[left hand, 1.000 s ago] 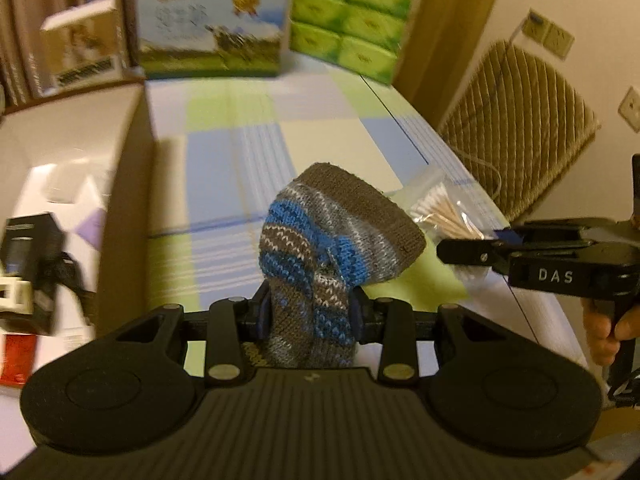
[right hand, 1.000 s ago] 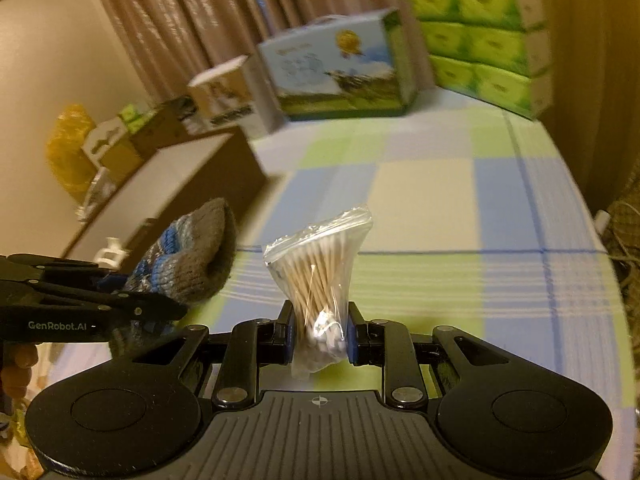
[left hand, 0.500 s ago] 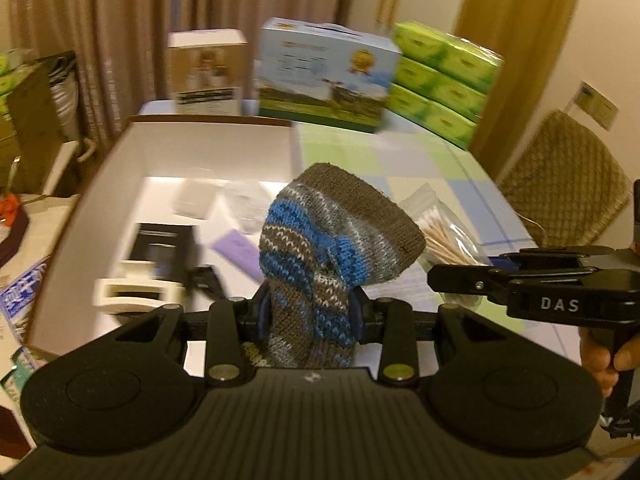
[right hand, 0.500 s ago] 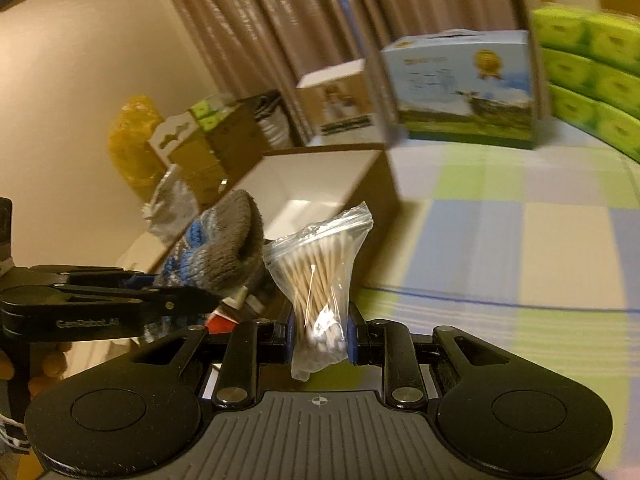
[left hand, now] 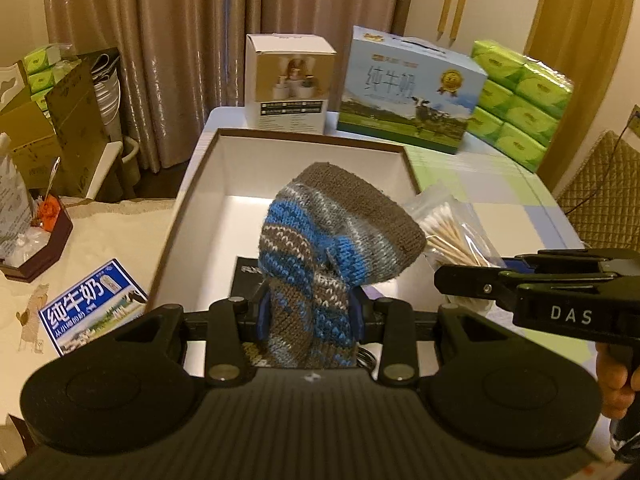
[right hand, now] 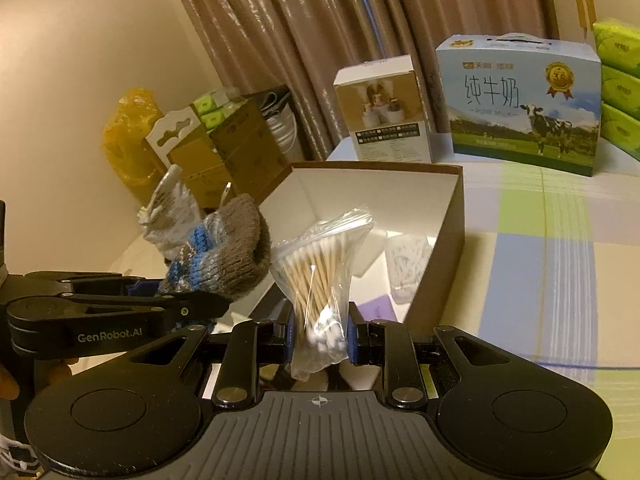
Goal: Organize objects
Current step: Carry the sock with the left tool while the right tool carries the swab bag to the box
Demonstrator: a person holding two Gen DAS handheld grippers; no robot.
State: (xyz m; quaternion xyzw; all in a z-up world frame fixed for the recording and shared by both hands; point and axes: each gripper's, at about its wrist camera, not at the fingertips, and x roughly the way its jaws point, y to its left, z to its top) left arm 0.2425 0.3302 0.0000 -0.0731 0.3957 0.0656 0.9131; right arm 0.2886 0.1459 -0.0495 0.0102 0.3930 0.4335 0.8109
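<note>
Both loads held over the box — release is the step in hand

The left gripper (left hand: 310,316) clamps a knitted glove (left hand: 332,248), the right gripper (right hand: 320,338) a bag of cotton swabs (right hand: 320,276); both hang above the open cardboard box (left hand: 312,140) — next, I judge, lower each and open the jaws clear of the items inside.

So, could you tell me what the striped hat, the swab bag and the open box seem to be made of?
Knit hat: yarn, probably wool or acrylic; visible stitches, matte, fuzzy. Swab bag: thin clear plastic, glossy and creased; swabs inside look like wooden sticks with cotton tips. Open box: likely cardboard, brown outside, smooth white inside.
</note>
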